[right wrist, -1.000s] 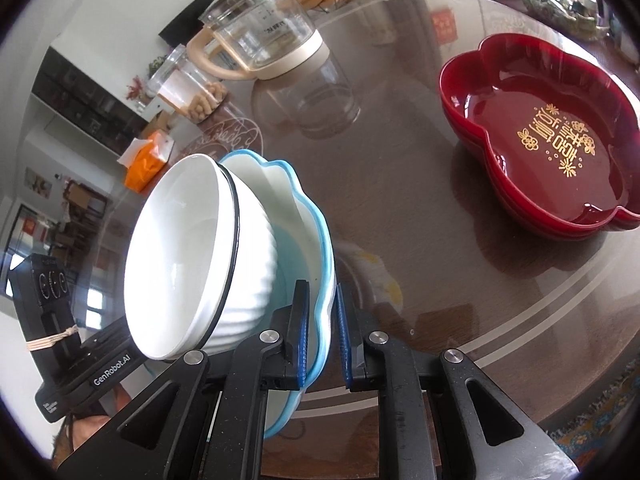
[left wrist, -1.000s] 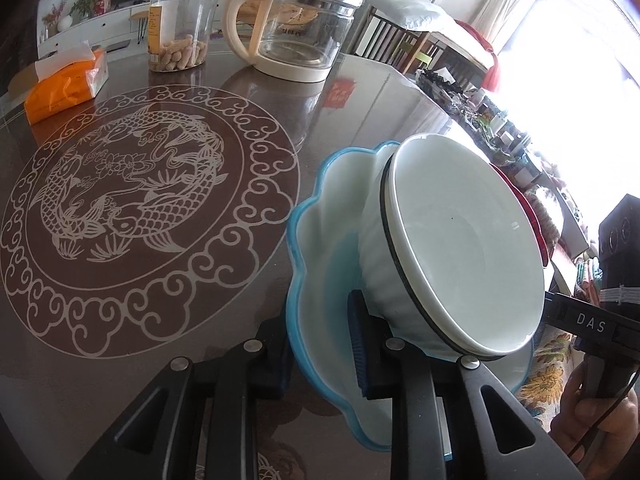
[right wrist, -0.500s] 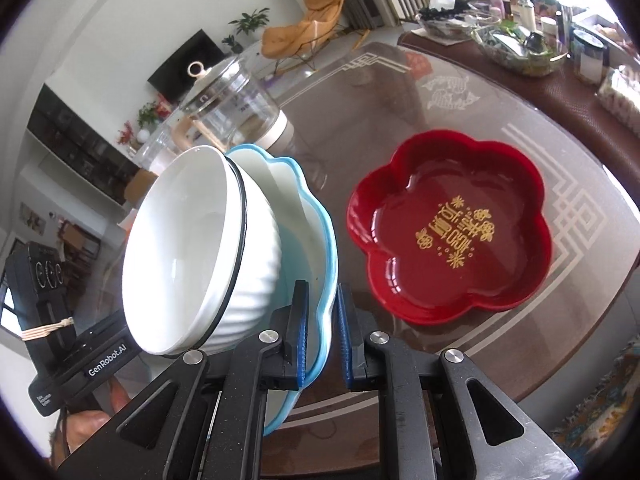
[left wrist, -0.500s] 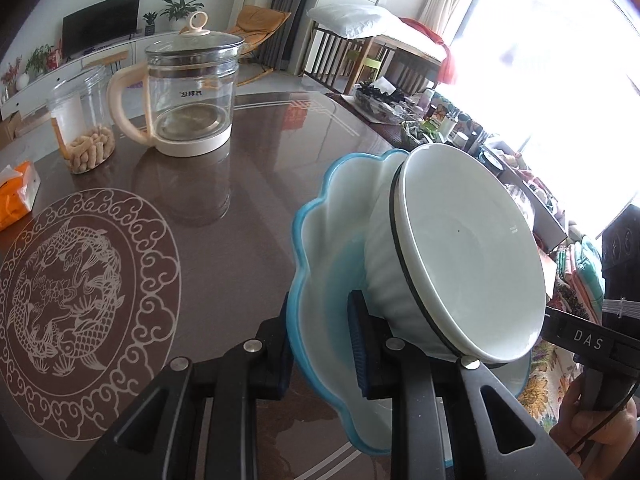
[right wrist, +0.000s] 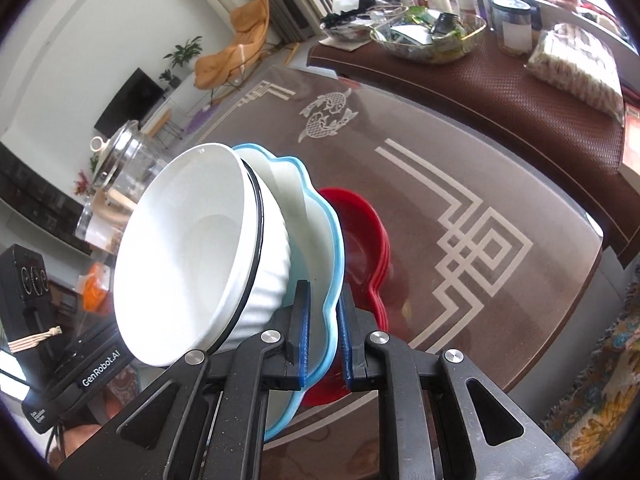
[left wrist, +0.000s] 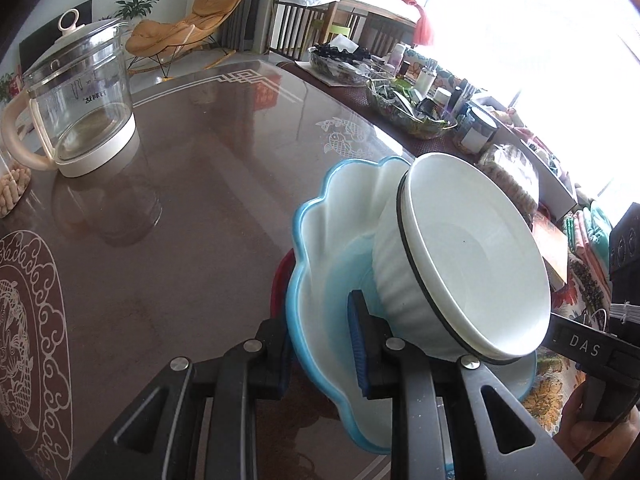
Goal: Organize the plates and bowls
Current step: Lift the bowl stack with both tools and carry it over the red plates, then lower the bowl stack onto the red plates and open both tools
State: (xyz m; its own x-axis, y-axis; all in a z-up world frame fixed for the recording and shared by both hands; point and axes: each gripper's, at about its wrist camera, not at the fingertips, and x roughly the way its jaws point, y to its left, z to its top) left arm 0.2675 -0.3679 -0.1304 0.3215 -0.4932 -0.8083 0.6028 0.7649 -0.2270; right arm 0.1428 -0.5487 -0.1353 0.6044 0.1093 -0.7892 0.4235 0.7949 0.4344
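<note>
Both grippers angle steeply down over the brown table (left wrist: 192,216), the left gripper (left wrist: 322,344) clamped on one side of the blue-rimmed plate's (left wrist: 320,240) edge and the right gripper (right wrist: 322,338) clamped on the opposite side. The plate hangs above the table, tilted. A white bowl (right wrist: 192,256) sits in it, over a red dish (right wrist: 368,240) lying on the table.
</note>
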